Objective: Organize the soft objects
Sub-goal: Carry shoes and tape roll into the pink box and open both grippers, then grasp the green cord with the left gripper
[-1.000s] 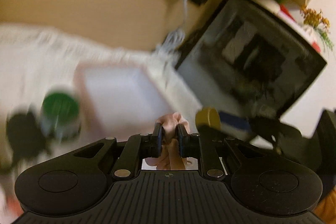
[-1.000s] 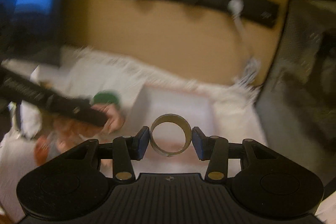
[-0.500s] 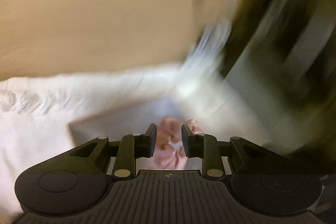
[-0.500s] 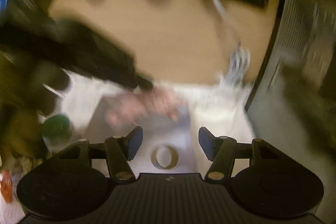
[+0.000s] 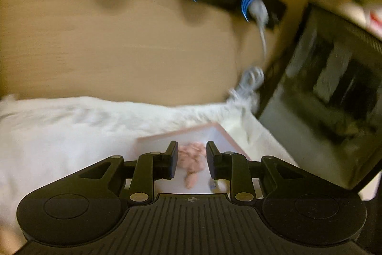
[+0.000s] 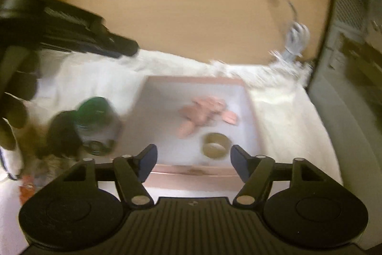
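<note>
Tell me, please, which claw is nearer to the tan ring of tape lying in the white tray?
Right. The right claw hangs just above the tan ring of tape, jaws opening and empty. The left claw sits far off, beyond the white tray.

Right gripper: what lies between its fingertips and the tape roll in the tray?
In the right wrist view, only the tray's near pink rim and bare floor separate the right gripper, jaws opening and empty, from the tape roll.

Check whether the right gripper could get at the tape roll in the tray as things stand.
Probably yes. The tape roll lies in the pink-rimmed tray just ahead of the right gripper, whose fingers are opening with nothing between them. The pink soft toy lies beyond the roll, not in the way.
</note>
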The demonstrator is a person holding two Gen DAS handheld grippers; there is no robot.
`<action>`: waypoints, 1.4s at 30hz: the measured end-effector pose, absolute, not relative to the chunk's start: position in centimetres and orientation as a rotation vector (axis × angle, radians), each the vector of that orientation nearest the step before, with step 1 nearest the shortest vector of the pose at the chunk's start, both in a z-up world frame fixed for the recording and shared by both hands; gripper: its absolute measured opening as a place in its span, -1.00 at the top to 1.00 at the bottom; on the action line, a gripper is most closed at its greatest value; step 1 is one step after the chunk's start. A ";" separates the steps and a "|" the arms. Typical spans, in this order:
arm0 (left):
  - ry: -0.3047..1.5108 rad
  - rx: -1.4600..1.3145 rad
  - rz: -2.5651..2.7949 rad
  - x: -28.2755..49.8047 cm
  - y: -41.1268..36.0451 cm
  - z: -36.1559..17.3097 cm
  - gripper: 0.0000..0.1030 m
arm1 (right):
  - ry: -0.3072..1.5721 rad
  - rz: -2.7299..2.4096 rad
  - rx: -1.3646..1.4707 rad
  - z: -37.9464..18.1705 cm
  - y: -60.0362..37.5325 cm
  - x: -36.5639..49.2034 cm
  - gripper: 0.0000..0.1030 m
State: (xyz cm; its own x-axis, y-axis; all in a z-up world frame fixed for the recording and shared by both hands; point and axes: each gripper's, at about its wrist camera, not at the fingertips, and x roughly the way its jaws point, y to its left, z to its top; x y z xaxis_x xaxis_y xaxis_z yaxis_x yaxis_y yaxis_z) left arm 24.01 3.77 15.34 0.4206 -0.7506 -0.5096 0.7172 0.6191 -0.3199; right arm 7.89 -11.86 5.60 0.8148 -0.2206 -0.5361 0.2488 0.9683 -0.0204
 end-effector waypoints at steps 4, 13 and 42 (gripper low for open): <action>0.667 -0.151 -0.805 23.7 11.5 15.9 0.45 | 0.571 -0.133 0.019 5.5 -7.4 8.6 -0.37; 0.669 -0.279 -0.429 21.8 29.5 12.9 0.45 | 0.647 0.116 -0.094 3.9 2.9 10.6 -0.37; 0.705 -0.052 -0.248 20.6 39.3 6.7 0.41 | 0.795 0.228 -0.198 -0.5 9.4 13.2 -0.37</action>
State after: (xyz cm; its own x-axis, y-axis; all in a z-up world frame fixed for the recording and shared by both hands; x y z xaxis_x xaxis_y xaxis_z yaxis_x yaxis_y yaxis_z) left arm 20.60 39.30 6.69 0.7336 -0.2431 -0.6346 0.2082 0.9693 -0.1305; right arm 13.18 9.41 -0.54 0.6778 0.1274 -0.7241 -0.2760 0.9570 -0.0899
